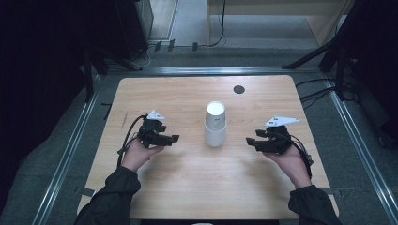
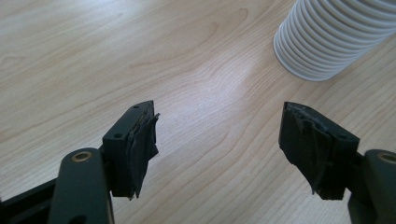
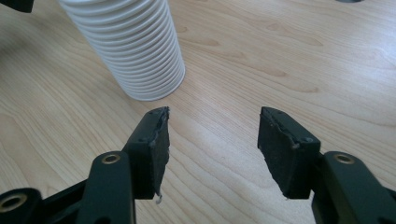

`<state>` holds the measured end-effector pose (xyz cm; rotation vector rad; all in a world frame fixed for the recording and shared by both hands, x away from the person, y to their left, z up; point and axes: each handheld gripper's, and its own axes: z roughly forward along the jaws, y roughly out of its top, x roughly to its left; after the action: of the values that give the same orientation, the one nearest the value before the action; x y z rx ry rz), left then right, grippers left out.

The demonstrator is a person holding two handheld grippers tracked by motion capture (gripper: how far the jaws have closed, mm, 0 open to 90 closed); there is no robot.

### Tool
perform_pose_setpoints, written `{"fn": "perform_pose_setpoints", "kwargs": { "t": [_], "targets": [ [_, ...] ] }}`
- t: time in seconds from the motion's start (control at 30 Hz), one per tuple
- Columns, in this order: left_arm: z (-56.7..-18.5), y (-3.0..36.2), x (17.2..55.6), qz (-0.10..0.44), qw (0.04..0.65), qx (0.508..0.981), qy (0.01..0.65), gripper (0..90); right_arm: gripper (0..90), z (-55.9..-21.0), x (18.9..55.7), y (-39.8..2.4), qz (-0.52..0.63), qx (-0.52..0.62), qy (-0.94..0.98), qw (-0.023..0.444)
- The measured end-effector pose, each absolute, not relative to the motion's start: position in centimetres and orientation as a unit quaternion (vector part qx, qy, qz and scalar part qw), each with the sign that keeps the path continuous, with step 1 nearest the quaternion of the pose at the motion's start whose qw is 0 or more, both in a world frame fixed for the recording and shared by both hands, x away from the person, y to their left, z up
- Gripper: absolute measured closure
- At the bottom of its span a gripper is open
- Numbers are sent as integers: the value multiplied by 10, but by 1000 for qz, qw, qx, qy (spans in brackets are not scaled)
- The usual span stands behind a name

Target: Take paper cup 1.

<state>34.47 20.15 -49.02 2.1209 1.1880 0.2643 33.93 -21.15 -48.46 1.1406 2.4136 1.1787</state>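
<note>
A white stack of cups [image 1: 215, 124] stands upright mid-table [image 1: 187, 187], and the left gripper [image 1: 170, 138] and right gripper [image 1: 252, 142] hover either side of it, both well apart from it. Each gripper's jaws stand spread with bare wood between the pads, nothing pinched. It looks like ribbed cups nested mouth-down, though the count is hard to tell.
</note>
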Motion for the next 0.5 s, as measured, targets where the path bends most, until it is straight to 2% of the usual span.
{"fn": "perform_pose_setpoints", "kwargs": {
  "t": [0.1, 0.17, 0.5],
  "targets": [
    [-489, 202, 344, 94, 345, 816, 454, 271, 445, -485, 339, -211, 404, 382, 824, 110],
    [-490, 202, 344, 83, 350, 817, 451, 296, 482, -485, 338, -212, 406, 379, 825, 109],
    [-491, 196, 342, 66, 341, 830, 436, 366, 514, -487, 338, -210, 411, 375, 825, 103]
  ]
}}
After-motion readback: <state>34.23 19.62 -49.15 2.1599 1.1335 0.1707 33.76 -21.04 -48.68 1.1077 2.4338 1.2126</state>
